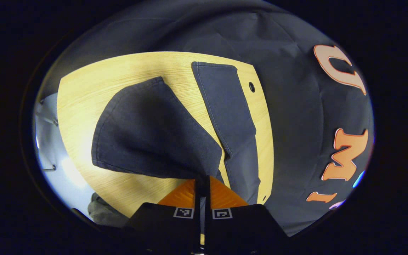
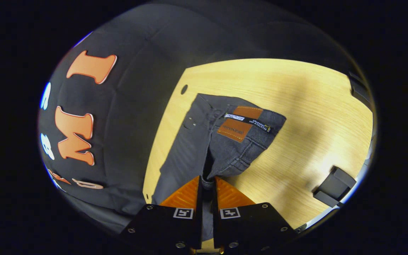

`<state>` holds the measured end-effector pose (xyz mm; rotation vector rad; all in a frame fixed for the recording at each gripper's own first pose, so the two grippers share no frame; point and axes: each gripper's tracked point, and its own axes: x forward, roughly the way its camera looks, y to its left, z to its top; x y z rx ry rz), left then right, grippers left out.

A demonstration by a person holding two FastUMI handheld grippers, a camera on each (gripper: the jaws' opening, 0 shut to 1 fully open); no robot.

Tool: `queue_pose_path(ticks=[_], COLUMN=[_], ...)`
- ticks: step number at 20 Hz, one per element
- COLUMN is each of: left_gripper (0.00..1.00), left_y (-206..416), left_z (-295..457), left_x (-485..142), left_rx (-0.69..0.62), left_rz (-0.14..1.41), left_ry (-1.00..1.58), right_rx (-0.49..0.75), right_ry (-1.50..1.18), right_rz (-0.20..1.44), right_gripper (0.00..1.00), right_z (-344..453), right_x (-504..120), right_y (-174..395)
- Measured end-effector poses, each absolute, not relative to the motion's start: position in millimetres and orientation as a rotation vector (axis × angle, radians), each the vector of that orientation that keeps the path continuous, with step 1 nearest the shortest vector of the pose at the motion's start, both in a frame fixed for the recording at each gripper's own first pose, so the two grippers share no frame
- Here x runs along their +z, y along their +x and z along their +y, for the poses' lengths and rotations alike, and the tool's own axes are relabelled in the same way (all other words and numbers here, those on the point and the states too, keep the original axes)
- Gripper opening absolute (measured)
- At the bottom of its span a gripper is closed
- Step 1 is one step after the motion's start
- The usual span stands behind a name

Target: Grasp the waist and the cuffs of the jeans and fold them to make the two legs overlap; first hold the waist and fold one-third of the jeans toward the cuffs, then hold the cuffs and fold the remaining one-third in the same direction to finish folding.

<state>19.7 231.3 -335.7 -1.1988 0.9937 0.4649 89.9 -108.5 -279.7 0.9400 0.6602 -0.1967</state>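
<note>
In the left gripper view, the left tongs sit nearest, their two fingers pressed together on a pinch of dark denim near the cuff end of the jeans. From that pinch one leg is raised and spreads out to the left over the wooden tabletop. The other leg lies flat just to the right, running away toward the far edge, where a small round hole is set in the wood.

In the right gripper view, the right tongs are likewise closed on cloth, at the waist end of the jeans. Beyond them the waistband is doubled over, showing a brown patch. A dark block stands well apart at the right edge of the tabletop.
</note>
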Motion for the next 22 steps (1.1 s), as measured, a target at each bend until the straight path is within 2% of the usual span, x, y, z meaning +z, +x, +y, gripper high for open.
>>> queue_pose_path(ticks=[3, 9, 18, 22], left_gripper=[0.05, 0.05, 0.05, 0.05], left_y=[42.0, 108.0, 246.6, 300.8], left_z=[237.5, 239.8, 255.2, 251.6], left_x=[-317.2, -301.5, -335.7, -349.8], left_rx=[0.424, 0.387, 0.395, 0.349], left_rz=[1.059, 1.139, 1.193, 1.190], left_ry=[-1.176, -1.147, -1.095, -1.074], right_rx=[-0.198, -0.187, -0.239, -0.267], right_ry=[0.926, 0.909, 0.857, 0.787], right_rz=[0.611, 0.626, 0.690, 0.722], right_gripper=[0.12, 0.13, 0.13, 0.13], right_z=[-100.1, -80.2, -77.0, -78.5], right_x=[-253.3, -240.2, -279.1, -295.8], right_y=[117.1, 192.7, 299.7, 330.3])
